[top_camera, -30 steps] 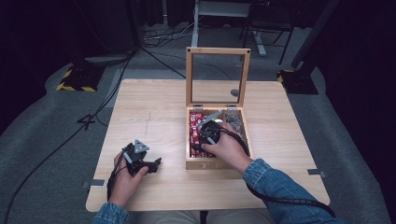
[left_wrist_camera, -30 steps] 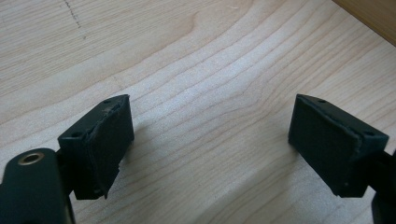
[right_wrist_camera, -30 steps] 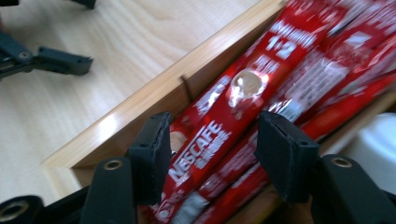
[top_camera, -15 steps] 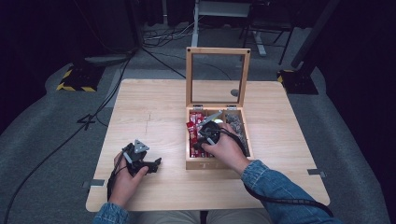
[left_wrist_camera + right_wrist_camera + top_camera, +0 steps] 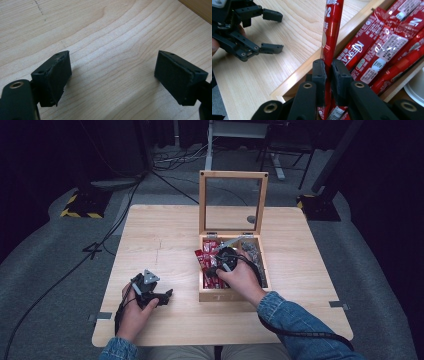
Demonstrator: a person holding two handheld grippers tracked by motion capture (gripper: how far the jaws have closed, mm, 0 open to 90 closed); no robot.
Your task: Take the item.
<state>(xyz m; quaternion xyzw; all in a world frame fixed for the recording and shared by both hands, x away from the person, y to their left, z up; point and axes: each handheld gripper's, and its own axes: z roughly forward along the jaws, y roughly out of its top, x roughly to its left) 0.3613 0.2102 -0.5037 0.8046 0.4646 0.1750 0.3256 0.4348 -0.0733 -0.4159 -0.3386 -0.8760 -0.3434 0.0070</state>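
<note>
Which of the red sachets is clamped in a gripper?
The red sachet pinched by the right gripper, standing out over the box rim; the others lie inside.

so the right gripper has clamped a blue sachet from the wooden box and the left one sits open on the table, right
Not quite: the sachet is red, not blue, as the right gripper view shows. The right gripper, whose jaws have just been closing, is clamped on it over the wooden box. The left gripper does sit open on the table, with nothing between its jaws.
</note>
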